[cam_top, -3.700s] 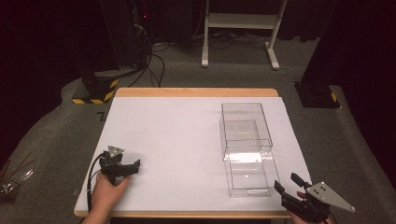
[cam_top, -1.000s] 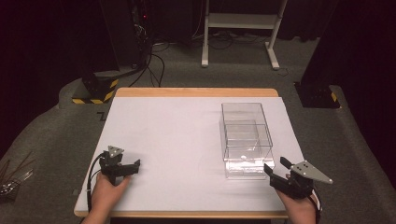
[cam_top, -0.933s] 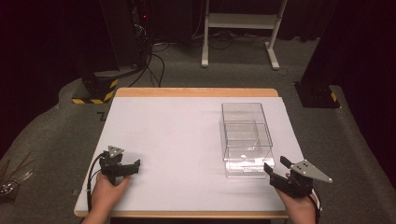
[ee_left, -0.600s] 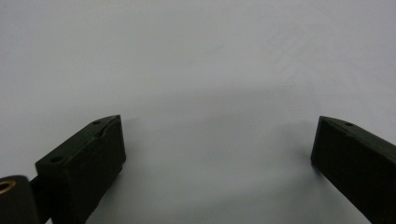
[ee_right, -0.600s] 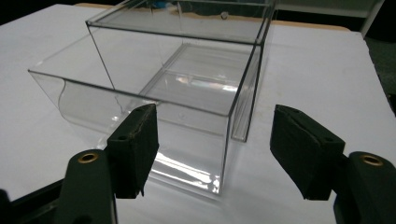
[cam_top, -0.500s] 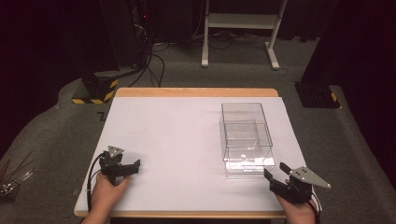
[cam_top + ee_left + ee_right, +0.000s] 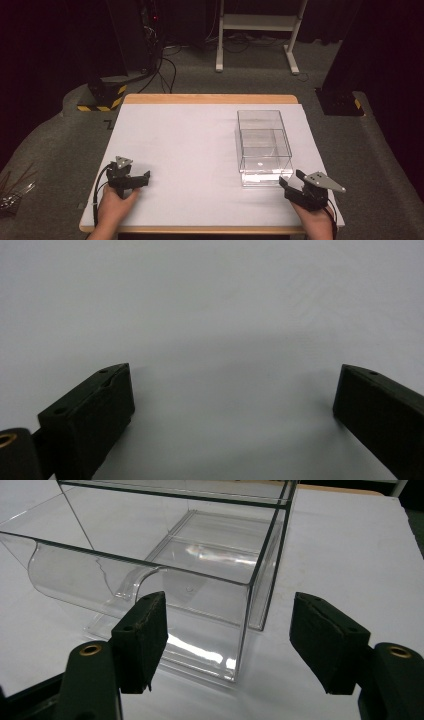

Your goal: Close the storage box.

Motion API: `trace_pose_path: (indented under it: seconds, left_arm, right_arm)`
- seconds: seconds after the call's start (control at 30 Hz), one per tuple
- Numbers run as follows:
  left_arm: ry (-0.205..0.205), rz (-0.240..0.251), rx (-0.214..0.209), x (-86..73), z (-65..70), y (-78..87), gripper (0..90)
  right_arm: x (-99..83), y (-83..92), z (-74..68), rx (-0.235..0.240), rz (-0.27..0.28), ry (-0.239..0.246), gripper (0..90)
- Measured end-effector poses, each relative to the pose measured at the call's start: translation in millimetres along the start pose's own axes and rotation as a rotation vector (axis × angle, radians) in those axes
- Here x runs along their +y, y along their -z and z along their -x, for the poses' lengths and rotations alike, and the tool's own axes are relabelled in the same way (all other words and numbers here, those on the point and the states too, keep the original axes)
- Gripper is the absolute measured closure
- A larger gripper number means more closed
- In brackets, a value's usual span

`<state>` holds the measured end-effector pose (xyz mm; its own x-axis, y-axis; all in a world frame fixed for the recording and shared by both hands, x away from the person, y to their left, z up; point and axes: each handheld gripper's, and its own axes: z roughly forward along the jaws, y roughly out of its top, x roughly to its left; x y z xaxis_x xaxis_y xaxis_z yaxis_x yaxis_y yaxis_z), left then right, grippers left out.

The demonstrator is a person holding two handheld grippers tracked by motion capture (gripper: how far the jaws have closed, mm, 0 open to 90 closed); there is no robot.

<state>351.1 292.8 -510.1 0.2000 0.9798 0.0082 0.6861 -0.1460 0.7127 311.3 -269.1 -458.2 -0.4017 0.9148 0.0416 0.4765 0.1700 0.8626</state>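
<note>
Nearest the table's front edge, the left gripper [image 7: 142, 178] is seen resting low over bare white surface at the near left, its jaws spread wide and nothing held between them. At the near right, the right gripper [image 7: 289, 183] is found just short of the drawer front, jaws likewise wide apart and empty; in the right gripper view its fingers [image 7: 144, 630] stand just before the near right corner of the clear plastic drawer [image 7: 150, 585]. The drawer is noted as pushed almost fully into its clear housing [image 7: 262, 132], only its front panel with a curved finger cut-out standing proud toward the person. Both pieces stand on the white table [image 7: 190, 140], right of centre, well apart from the left gripper. Handling is judged as follows: light, stiff, thin-walled acrylic, smooth and likely slippery under the pads, and liable to crack or scuff if squeezed hard. A hold is best taken on the drawer's front wall at the cut-out lip, one pad inside and one outside; the housing, being light, may slide when the drawer is moved. Beyond the table's far edge, a grey carpeted floor [image 7: 200, 80] and a white stand [image 7: 255, 25] are recorded.
</note>
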Motion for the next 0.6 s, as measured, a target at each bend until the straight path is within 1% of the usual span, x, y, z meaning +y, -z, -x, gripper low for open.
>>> trace_pose_path:
  seconds: [0.27, 0.6]
  left_arm:
    - [0.000, 0.000, 0.000, 0.0, 0.0, 0.0, 3.3]
    - [0.000, 0.000, 0.000, 0.0, 0.0, 0.0, 3.2]
  right_arm:
    - [6.0, -13.4, 4.2, -0.008, -0.001, 0.006, 31.7]
    - [12.4, -24.2, 8.4, -0.021, -0.004, 0.008, 31.6]
